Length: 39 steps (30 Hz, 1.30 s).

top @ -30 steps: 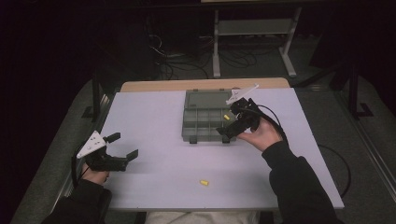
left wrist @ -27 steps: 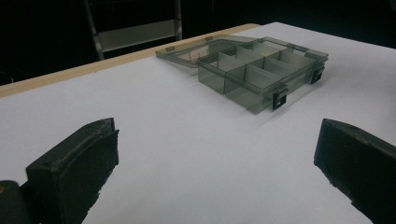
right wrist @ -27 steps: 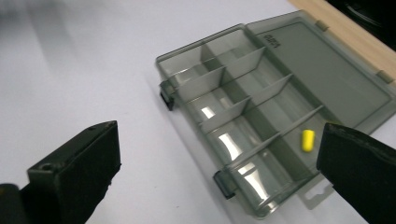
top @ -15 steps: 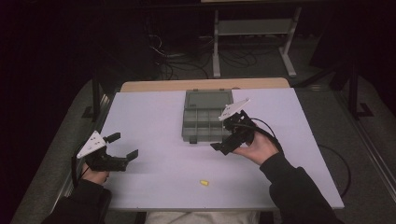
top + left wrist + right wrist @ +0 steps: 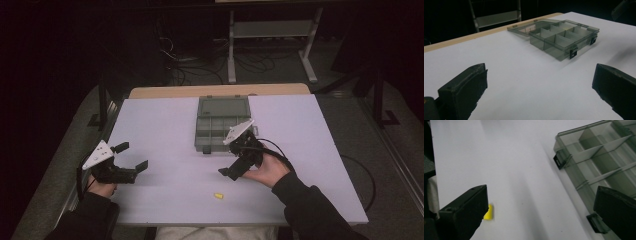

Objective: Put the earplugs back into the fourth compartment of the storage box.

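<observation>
Reaching for the yellow piece, jaws wide and empty.

My right gripper (image 5: 239, 159) holds nothing, just in front of the compartment box (image 5: 222, 112); the yellow piece (image 5: 218, 196) lies nearer me, so I'd straddle it squarely before closing. My left gripper (image 5: 129, 159), also spread and empty, hovers well apart.

White table (image 5: 160, 125), dark floor, tangled cables (image 5: 185, 70), pale metal shelf frame (image 5: 272, 30) beyond it
</observation>
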Each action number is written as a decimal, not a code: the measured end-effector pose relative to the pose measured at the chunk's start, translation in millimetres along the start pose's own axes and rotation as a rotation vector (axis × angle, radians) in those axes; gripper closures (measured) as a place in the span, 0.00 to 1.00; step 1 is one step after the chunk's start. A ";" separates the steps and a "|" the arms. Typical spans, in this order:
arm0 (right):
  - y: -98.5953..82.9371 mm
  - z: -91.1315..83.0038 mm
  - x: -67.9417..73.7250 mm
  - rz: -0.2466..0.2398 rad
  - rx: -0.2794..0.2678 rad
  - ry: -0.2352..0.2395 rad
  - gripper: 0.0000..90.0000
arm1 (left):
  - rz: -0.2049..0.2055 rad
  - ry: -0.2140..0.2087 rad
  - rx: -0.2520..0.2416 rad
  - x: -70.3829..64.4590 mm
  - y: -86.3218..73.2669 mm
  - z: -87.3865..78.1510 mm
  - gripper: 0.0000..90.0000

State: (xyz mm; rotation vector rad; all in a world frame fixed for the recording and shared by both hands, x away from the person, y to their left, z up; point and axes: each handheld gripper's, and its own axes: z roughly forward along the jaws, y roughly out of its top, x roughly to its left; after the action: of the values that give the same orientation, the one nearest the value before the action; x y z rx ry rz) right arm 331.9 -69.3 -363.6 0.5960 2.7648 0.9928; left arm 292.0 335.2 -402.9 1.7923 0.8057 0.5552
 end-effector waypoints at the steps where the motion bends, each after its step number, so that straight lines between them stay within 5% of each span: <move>1: -0.4 1.6 1.5 -0.002 0.005 0.004 0.00 | 0.000 0.000 -0.001 0.0 0.0 0.0 0.00; 34: -24.7 43.9 48.6 -0.074 0.132 0.124 0.00 | 0.000 -0.003 -0.001 -0.2 0.0 0.2 0.00; 39: -27.2 49.6 52.5 -0.085 0.151 0.147 0.09 | 0.001 -0.003 -0.001 -0.3 0.1 0.2 0.00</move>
State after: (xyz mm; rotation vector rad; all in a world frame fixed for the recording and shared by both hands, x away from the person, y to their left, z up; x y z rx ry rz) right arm 288.5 -38.0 -419.3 0.4360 2.9864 0.8481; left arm 291.9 334.8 -402.9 1.7919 0.8026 0.5531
